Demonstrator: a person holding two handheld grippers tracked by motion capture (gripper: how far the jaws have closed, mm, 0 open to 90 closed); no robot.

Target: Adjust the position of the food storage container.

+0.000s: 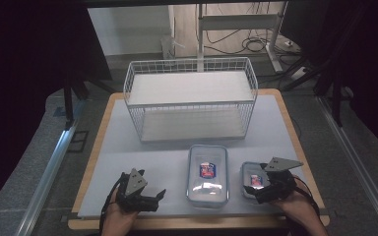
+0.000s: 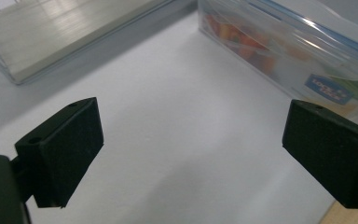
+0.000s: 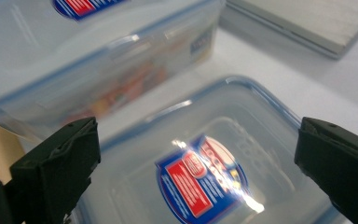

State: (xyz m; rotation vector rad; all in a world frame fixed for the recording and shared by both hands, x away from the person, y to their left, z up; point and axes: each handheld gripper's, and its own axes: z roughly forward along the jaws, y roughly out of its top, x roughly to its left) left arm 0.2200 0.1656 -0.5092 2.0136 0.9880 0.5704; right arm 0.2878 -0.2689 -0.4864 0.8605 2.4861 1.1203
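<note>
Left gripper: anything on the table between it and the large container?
No. In the high view, bare white tabletop separates the left gripper from the large container; the left gripper view shows the same.

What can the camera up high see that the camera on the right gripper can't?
The high view alone takes in the white wire basket, the left gripper, the person's hands and the floor. The right gripper view alone shows its open jaws up close over the small box and the label's red panel. Both show the small box and the big box beside it on the white table.
</note>
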